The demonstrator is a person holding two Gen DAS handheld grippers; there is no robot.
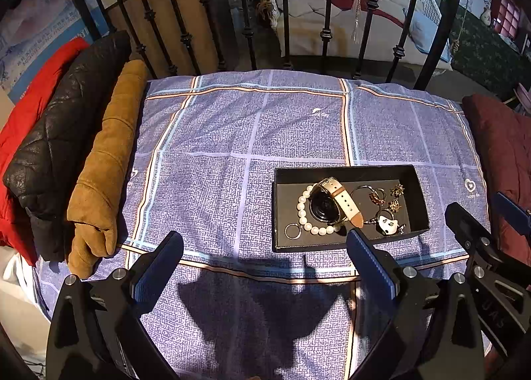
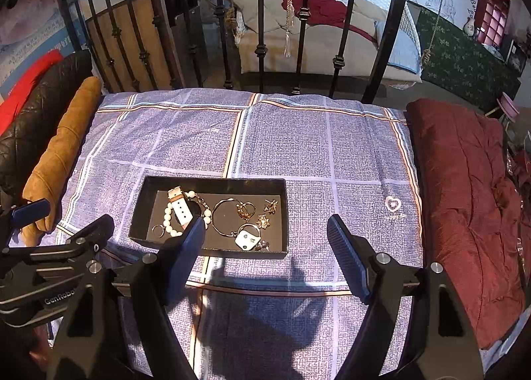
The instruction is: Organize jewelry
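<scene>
A black open box [image 1: 345,172] [image 2: 212,182] lies on the blue checked bedspread [image 1: 232,134] [image 2: 332,154]. In it lie a watch with a pale strap [image 1: 335,200] [image 2: 181,209], a white pearl bracelet [image 1: 303,210] [image 2: 167,215], a small ring [image 1: 292,231] [image 2: 158,230], a thin bangle [image 2: 225,217], gold earrings [image 1: 396,190] [image 2: 271,206] and a white heart charm [image 1: 388,224] [image 2: 247,238]. My left gripper [image 1: 265,243] is open and empty, just in front and left of the box. My right gripper [image 2: 267,230] is open and empty over the box's near right edge.
Folded red [image 1: 36,81], black [image 1: 63,134] and tan [image 1: 106,160] jackets lie along the bed's left side. A dark red quilted one [image 2: 464,187] lies on the right. A black iron bed rail [image 1: 285,8] [image 2: 262,14] stands behind.
</scene>
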